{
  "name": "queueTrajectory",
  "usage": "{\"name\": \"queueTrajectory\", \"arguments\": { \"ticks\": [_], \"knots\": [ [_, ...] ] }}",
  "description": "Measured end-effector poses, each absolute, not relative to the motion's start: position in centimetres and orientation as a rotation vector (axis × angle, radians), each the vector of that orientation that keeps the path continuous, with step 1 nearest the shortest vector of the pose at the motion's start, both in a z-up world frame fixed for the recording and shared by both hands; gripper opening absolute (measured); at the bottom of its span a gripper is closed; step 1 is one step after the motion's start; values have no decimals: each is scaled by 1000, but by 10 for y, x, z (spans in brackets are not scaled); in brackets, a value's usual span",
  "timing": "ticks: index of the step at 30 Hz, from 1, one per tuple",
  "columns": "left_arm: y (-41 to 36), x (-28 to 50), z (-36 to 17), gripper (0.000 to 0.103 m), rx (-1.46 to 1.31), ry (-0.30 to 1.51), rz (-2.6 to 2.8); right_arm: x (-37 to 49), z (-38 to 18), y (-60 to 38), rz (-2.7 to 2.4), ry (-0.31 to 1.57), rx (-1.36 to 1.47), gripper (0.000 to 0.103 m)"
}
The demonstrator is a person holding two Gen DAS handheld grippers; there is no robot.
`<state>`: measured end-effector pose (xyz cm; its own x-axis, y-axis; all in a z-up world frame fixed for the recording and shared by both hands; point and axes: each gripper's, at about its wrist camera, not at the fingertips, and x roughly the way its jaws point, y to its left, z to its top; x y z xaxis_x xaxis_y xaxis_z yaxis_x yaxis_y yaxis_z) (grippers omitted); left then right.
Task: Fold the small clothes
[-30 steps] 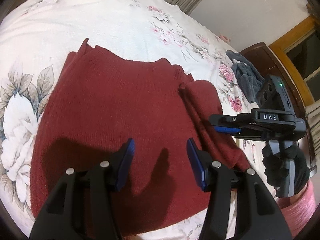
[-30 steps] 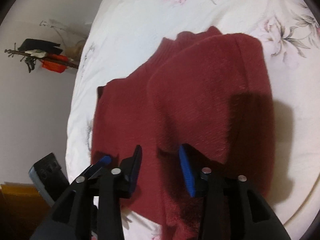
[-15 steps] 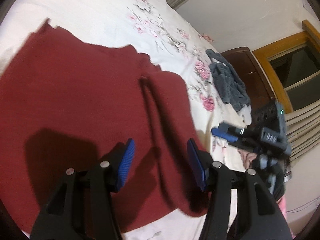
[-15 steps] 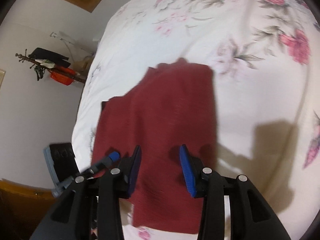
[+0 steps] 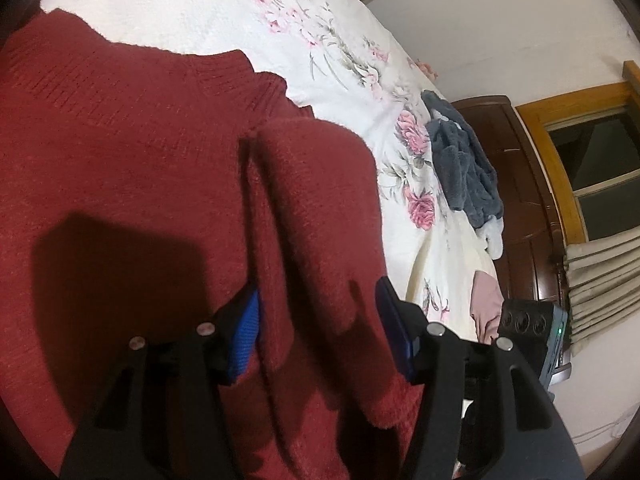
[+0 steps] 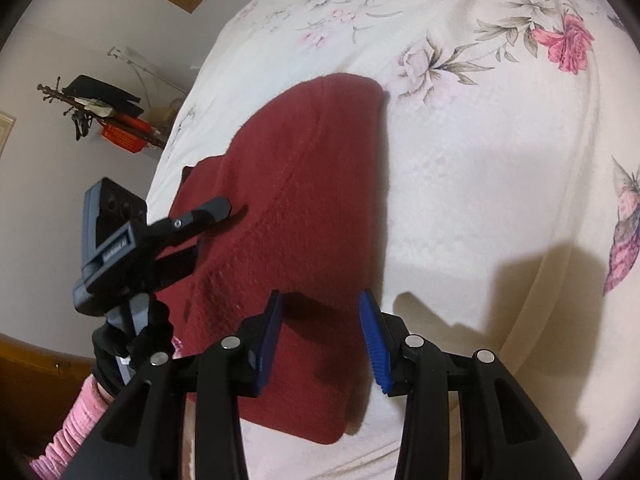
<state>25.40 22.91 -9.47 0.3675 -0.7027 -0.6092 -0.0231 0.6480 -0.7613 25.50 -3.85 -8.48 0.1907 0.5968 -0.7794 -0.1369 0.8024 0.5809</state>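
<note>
Right wrist view: fuzzy ribbed-knit red sweater (image 6: 304, 208) folded on quilted floral bedspread (image 6: 480, 184).

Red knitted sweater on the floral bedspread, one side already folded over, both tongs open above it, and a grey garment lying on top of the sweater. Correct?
Not quite. In the left wrist view the grey garment lies on the floral bedspread, apart from the red sweater, not on it. The rest holds: one side is folded over, and the left tongs and right tongs are open.

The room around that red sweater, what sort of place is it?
Most likely a bedroom at home. The red sweater lies on a floral bedspread, a dark wooden wardrobe stands nearby, and a curtained window is beyond.
</note>
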Motion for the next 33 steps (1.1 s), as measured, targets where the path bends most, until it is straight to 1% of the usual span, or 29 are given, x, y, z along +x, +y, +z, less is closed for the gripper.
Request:
{"name": "queueTrajectory", "arguments": {
  "ticks": [4, 5, 6, 8, 10, 11, 12, 13, 14, 15, 22, 33],
  "knots": [
    [222, 257, -94, 55, -769, 1128, -500, 254, -85, -42, 539, 1278, 419, 41],
    [219, 258, -93, 51, -764, 1127, -507, 253, -85, -42, 540, 1275, 421, 41],
    [215, 258, -91, 45, -755, 1124, -510, 253, -85, -42, 540, 1274, 421, 41],
    [209, 259, -89, 43, -726, 1127, -508, 252, -86, -43, 538, 1273, 412, 41],
    [203, 262, -91, 43, -717, 1141, -502, 251, -86, -43, 534, 1271, 413, 41],
    [202, 263, -93, 39, -713, 1146, -498, 251, -87, -44, 534, 1272, 423, 41],
    [200, 264, -93, 32, -707, 1148, -496, 250, -87, -45, 533, 1271, 430, 41],
    [200, 263, -93, 29, -705, 1143, -496, 250, -87, -45, 531, 1269, 432, 41],
    [200, 262, -92, 22, -705, 1132, -494, 250, -87, -47, 528, 1267, 435, 41],
    [200, 262, -89, 19, -703, 1123, -497, 249, -87, -47, 527, 1266, 438, 41],
    [212, 249, -65, 15, -681, 1053, -541, 244, -81, -51, 517, 1252, 435, 41],
    [302, 228, -20, 15, -720, 953, -501, 236, -67, -23, 573, 1226, 370, 41]
  ]
}}
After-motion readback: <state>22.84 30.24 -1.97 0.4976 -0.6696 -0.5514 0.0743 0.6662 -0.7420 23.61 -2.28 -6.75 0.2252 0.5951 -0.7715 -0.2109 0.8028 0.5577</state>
